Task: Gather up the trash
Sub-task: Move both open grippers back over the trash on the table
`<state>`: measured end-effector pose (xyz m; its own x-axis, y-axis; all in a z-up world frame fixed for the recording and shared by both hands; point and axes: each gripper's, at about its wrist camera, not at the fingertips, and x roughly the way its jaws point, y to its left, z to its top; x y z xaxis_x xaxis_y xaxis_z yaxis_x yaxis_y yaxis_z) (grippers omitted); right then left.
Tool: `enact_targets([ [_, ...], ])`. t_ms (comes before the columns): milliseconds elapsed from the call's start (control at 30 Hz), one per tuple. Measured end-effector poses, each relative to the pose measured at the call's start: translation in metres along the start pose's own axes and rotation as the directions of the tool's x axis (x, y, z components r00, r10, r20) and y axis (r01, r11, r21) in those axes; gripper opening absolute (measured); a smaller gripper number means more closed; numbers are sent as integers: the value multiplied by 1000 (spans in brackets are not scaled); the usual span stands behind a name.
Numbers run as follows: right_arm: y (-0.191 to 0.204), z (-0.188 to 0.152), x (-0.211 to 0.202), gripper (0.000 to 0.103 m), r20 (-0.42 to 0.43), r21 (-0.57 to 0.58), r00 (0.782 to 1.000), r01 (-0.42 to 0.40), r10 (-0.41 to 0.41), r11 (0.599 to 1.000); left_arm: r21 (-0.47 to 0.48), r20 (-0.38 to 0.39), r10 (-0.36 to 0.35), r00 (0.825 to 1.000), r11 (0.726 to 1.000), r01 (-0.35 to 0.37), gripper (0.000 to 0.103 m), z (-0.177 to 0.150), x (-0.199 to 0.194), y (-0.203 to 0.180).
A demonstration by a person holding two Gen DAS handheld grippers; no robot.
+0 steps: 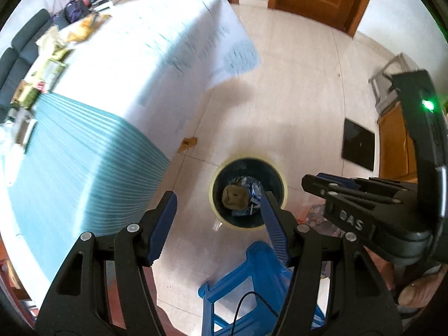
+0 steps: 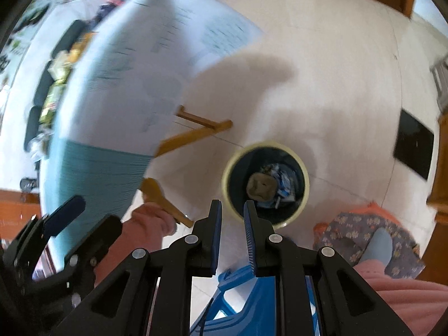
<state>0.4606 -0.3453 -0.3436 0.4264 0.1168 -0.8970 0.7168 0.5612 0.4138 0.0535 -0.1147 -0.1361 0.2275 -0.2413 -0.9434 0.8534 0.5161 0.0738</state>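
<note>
Bright daylight, soft floor shadows, motion blur, perhaps overexposed tablecloth, fisheye-warped dark edges

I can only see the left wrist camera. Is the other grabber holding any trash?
Observer: No. The right gripper holds nothing; its fingers stand slightly apart.
Operator: What's under the table?
Observer: Wooden bars stick out below the tablecloth.
Operator: Anything next to the bin I can't see?
Observer: Yes. To the right of the bin, a foot in a blue-grey sock or slipper rests on a flowery mat.
</note>
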Motion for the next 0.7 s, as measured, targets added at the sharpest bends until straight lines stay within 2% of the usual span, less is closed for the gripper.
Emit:
enact_targets([
  [200, 47, 4, -67, 17, 93, -152, 994, -42, 56, 987, -105, 107, 22, 994, 994, -11, 59, 4, -65, 34],
  [367, 94, 13, -114, 17, 139, -295, 983, -74, 120, 953, -223, 175, 61, 983, 975, -21, 59, 2, -113, 67],
  [600, 165, 24, -168, 18, 180, -480, 962, -98, 207, 872, -393, 246, 127, 961, 919, -21, 59, -10, -173, 114],
  [700, 194, 30, -185, 24, 196, -534, 950, -106, 244, 839, -457, 265, 180, 948, 888, -41, 59, -13, -193, 130],
])
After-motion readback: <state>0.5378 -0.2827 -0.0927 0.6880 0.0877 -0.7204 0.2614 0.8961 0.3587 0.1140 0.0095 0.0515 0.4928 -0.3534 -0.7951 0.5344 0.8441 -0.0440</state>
